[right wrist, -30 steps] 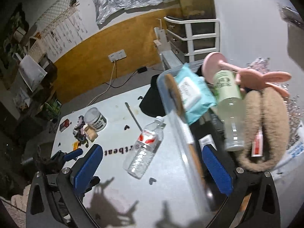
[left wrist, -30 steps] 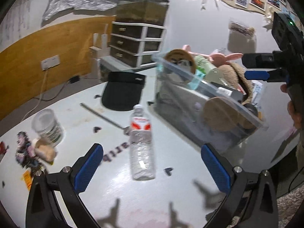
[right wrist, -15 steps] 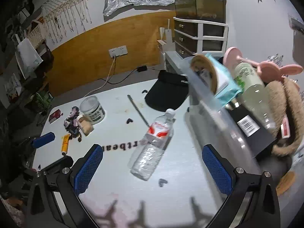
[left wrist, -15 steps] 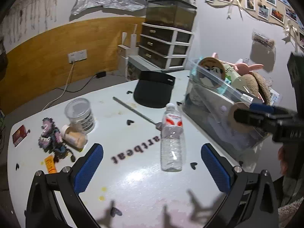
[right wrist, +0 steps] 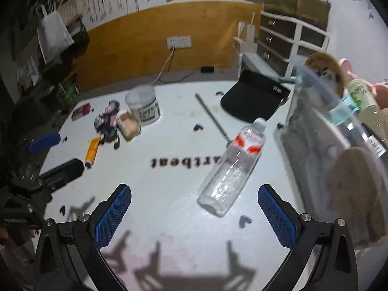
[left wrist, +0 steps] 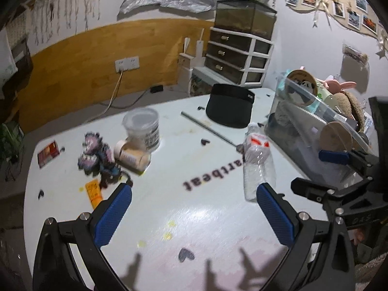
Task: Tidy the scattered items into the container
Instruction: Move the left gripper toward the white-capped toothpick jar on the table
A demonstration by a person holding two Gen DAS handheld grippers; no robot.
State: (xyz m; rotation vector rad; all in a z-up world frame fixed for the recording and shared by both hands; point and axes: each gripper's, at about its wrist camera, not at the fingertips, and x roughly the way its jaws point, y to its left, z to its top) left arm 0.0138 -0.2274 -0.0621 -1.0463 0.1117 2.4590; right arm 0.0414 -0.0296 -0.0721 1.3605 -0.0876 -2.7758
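Note:
A clear plastic container [left wrist: 312, 131] [right wrist: 322, 131] packed with items stands at the table's right. A clear water bottle [left wrist: 258, 162] [right wrist: 231, 167] with a red label lies on the white table beside it. Further left lie a white tub [left wrist: 143, 127] [right wrist: 143, 108], a small beige bottle [left wrist: 132, 156] [right wrist: 128, 126], a purple-black trinket bundle [left wrist: 97, 154] [right wrist: 106, 118], an orange tube [right wrist: 92, 150] and a red card [left wrist: 48, 150]. My left gripper [left wrist: 192, 214] is open above the table's middle. My right gripper [right wrist: 194, 214] is open too, just short of the water bottle.
A black visor cap [left wrist: 229, 108] [right wrist: 254, 98] and a thin metal rod [left wrist: 208, 127] [right wrist: 212, 116] lie toward the back. Small dark heart stickers dot the table. A drawer unit [left wrist: 238, 58] stands behind. The other gripper's fingers [left wrist: 333, 156] [right wrist: 43, 141] show at each view's edge.
Both views have swung left, away from the container, bringing the tub, beige bottle and trinkets into fuller view. Both grippers stay open and hold nothing.

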